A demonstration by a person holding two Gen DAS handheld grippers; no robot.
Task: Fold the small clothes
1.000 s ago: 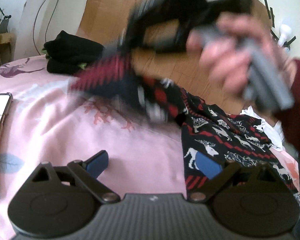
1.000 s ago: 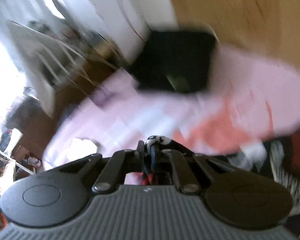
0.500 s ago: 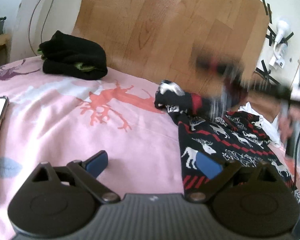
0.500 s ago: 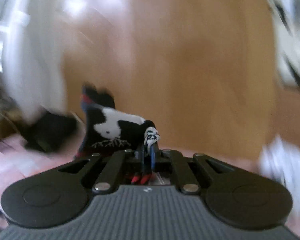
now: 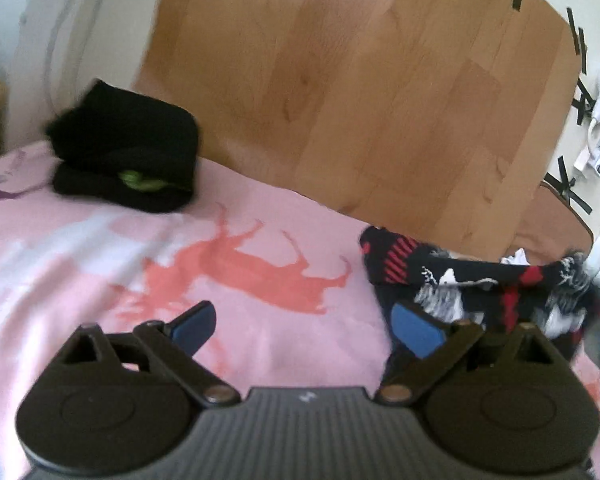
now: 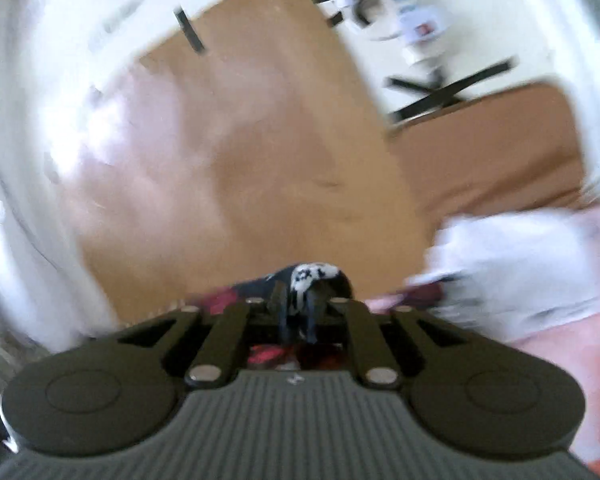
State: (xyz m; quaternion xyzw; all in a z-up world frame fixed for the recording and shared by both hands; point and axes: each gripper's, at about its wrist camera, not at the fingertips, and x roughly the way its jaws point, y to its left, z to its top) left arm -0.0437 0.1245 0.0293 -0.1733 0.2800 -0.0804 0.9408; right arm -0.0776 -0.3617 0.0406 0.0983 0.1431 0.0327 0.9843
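A small black, red and white reindeer-patterned knit garment [image 5: 476, 284] lies bunched at the right of the pink bed cover, stretched toward the right edge. My left gripper [image 5: 304, 324] is open and empty, low over the cover, its right blue pad [image 5: 416, 326] just in front of the garment. My right gripper [image 6: 300, 312] is shut on a fold of the same patterned garment [image 6: 312, 276], seen blurred before the wooden headboard.
A folded black garment pile [image 5: 124, 156] sits at the back left of the bed. The wooden headboard [image 5: 360, 80] stands behind. White cloth [image 6: 512, 264] lies at the right. The pink cover [image 5: 140, 264] has a red deer print.
The right gripper has swung fast from left to right across the bed with the garment in it, dragging the sleeve over onto the body. The left gripper stayed open, shifting slightly.
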